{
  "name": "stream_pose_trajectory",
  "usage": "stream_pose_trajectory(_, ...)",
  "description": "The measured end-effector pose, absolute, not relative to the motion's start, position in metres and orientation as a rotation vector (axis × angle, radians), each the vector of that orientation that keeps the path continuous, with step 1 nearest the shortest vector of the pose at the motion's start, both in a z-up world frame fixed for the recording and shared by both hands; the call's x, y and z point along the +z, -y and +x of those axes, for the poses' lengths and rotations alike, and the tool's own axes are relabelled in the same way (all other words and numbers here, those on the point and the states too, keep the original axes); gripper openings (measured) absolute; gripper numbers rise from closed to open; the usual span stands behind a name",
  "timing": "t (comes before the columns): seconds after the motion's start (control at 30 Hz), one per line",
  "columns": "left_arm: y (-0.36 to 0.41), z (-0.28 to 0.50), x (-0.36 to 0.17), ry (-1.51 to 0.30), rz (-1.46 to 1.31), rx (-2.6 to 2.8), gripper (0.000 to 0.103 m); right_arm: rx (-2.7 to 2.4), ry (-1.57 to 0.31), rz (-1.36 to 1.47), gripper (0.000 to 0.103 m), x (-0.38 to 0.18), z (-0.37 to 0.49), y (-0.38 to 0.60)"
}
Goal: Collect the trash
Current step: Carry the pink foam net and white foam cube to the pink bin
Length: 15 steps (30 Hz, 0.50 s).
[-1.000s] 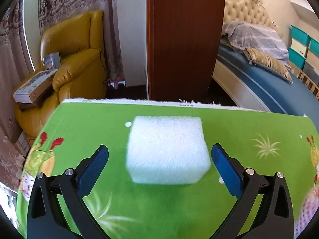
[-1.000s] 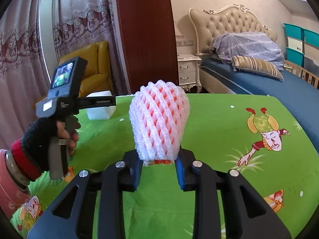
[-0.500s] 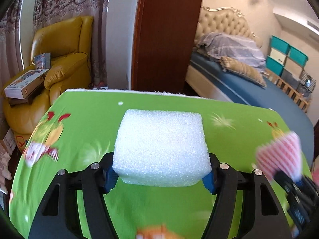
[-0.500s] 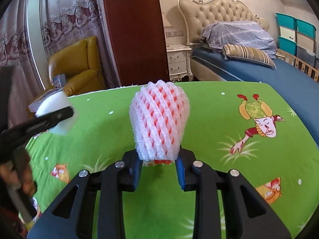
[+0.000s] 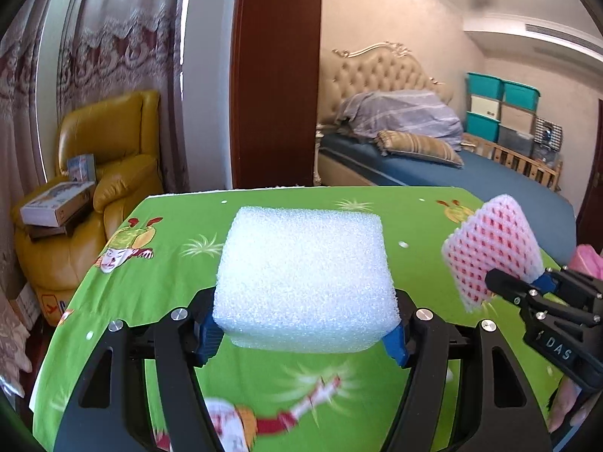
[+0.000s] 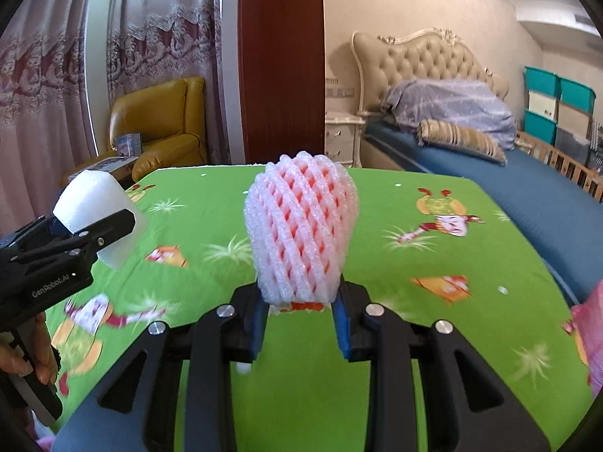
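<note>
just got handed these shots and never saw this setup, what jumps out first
A big white foam block fills the middle of the left wrist view, clamped between the left gripper and lifted clear of the bright green cartoon-print tablecloth. In the right wrist view a pink foam fruit net stands upright, pinched at its base by the right gripper. Behind the table are a yellow armchair on the left and a bed on the right.

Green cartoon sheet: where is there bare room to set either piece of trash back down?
Most of the green sheet lies bare: the stretch between the pink foam net and the blue bed, and the far strip toward the yellow armchair. It is crowded only near the front, where both grippers hold the net and the white foam block.
</note>
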<state>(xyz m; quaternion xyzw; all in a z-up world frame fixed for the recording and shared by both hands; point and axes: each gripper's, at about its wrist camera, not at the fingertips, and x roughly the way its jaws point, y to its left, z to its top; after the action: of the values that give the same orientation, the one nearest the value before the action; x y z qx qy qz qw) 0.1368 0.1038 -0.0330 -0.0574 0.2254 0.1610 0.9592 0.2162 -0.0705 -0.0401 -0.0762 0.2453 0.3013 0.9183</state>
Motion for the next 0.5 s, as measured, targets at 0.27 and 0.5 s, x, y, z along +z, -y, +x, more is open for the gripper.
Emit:
stream_pose_trajectory(0.27, -0.051, 0.078, -0.031, -0.42, -0.059, 0.263, 0.064, 0.621, -0.407, -0.171, 0.03, -0.023, 0.139, 0.123)
stream_pose_trajectory(0.5, -0.016, 0.072, -0.029, -0.395, 0.001, 0.226, 0.064, 0.595, -0.408, -0.163, 0.03, -0.031, 0.13, 0.148)
